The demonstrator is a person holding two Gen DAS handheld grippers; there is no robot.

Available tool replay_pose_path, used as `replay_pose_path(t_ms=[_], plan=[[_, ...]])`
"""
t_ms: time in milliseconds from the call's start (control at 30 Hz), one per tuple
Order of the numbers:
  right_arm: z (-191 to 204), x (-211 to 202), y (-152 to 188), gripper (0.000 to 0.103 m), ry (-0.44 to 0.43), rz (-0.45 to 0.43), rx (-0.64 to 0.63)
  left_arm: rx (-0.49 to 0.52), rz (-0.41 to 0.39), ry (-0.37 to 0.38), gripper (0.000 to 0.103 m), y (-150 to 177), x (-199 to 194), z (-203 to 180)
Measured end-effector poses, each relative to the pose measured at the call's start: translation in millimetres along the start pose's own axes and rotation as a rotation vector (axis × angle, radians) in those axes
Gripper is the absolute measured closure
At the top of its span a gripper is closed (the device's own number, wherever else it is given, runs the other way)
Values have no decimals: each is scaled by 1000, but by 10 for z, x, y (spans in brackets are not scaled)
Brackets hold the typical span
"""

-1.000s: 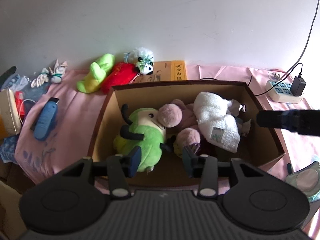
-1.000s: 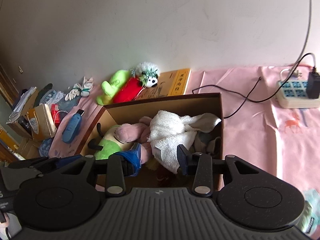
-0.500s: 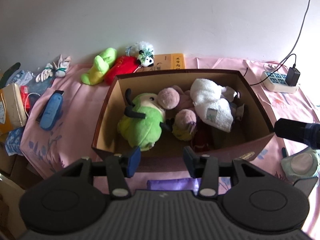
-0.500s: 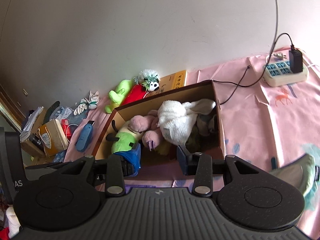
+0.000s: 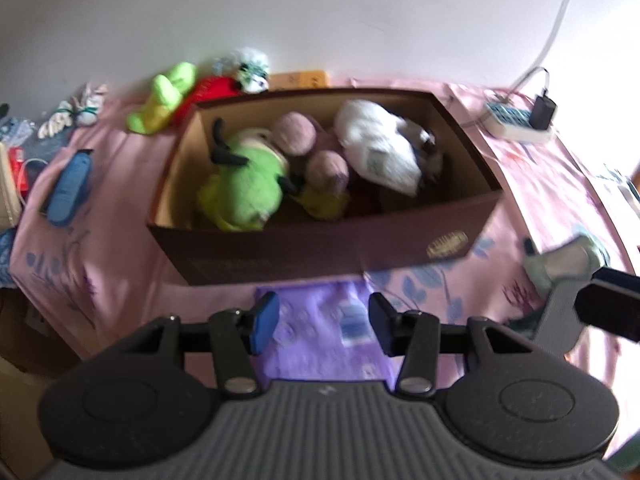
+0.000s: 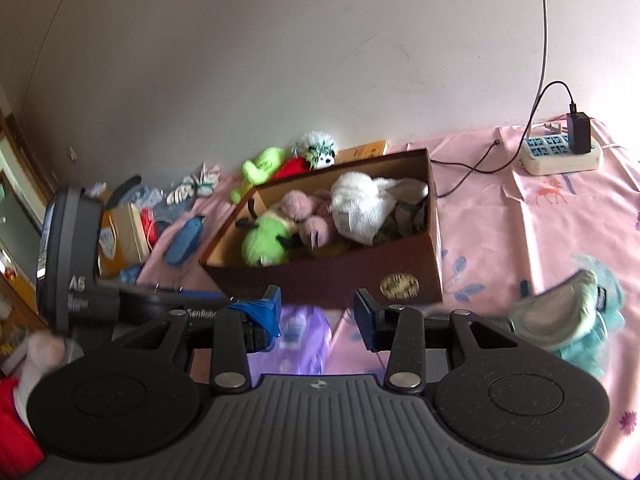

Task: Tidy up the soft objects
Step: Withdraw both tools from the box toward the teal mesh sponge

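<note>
While my left tongs (image 5: 318,322) are spreading with nothing between them above the purple packet (image 5: 324,328) at the bed's near edge, my right tongs (image 6: 318,312) hang released and bare too. Ahead, the brown box (image 5: 320,248) is already crowded with the green plush (image 5: 244,184) and white plush (image 5: 376,148). I judge another toy could spill out; the teal plush (image 6: 580,312) waits near the right edge.
</note>
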State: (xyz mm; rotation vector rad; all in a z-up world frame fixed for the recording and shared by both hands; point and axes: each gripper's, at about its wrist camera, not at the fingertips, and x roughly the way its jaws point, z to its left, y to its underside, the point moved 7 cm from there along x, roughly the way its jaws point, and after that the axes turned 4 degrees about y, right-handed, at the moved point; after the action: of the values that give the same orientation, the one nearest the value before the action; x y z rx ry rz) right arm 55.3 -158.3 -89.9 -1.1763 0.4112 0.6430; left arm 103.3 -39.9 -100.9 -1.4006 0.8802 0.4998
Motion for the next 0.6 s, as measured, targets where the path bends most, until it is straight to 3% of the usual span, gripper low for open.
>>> replay_pose_path(t_ms=[333, 600], plan=[[-304, -203, 380, 79, 73, 61, 66, 68, 74, 116, 52, 345, 78, -361], [-595, -346, 440, 79, 134, 55, 129, 137, 92, 167, 50, 407, 96, -726]])
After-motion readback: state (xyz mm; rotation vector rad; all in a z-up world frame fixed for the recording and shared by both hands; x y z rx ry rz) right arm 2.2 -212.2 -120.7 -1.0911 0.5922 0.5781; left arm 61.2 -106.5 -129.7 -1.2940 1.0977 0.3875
